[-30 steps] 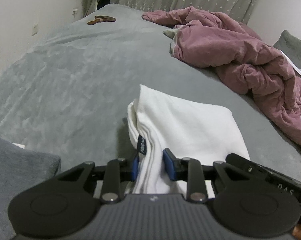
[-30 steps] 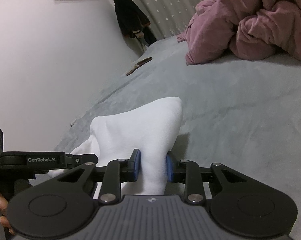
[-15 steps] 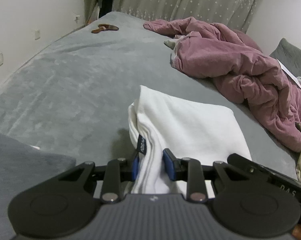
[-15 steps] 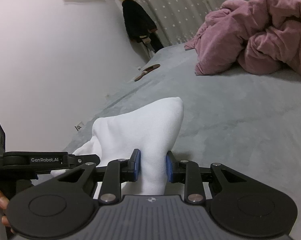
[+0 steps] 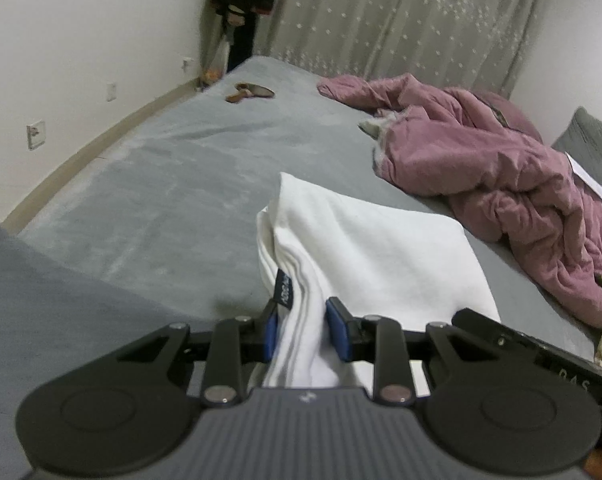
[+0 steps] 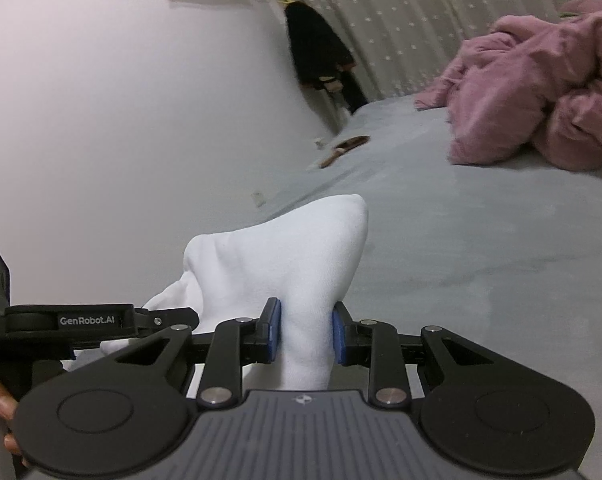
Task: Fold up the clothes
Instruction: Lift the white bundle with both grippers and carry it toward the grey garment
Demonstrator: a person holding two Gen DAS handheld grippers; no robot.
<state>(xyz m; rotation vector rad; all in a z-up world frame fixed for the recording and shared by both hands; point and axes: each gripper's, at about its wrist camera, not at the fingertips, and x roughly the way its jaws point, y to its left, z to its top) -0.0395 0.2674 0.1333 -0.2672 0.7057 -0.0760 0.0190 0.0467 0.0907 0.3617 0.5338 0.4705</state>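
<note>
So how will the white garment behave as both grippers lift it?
Likely floppy: the white garment bunches between the left gripper pads and sags. Probably light: the right gripper holds a peak of it upright.

Both wrist views look low across the same grey bed (image 5: 173, 184), close to its surface.

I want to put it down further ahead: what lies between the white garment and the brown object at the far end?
Only bare grey bedcover lies between the white garment and the brown object, in both views.
</note>
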